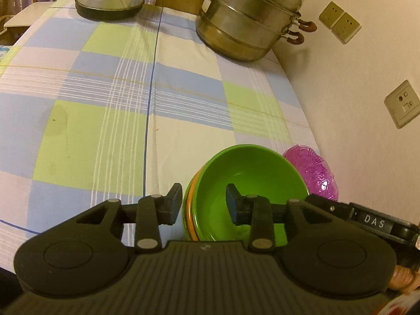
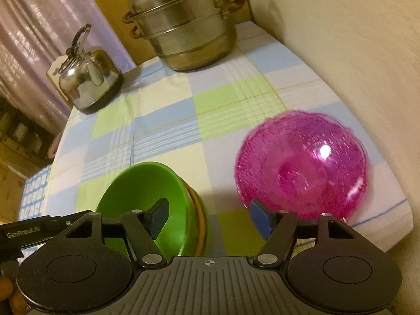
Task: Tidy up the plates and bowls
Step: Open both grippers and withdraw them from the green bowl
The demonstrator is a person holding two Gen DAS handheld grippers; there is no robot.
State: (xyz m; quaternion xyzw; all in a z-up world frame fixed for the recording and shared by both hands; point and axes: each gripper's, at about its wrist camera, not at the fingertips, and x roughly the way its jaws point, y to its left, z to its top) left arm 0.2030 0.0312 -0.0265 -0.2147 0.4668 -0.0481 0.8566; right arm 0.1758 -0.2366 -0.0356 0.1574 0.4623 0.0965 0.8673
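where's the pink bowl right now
The pink bowl sits on the checked tablecloth near the wall-side edge, just right of the stacked green bowl, ahead of the right claw.

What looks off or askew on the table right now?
The green bowl sits tilted in its stack, opening tipped sideways, with an orange rim showing beneath it, so it is not nested flat. The tablecloth has a faint stain on a green square. The pink bowl is blurred; no damage visible.
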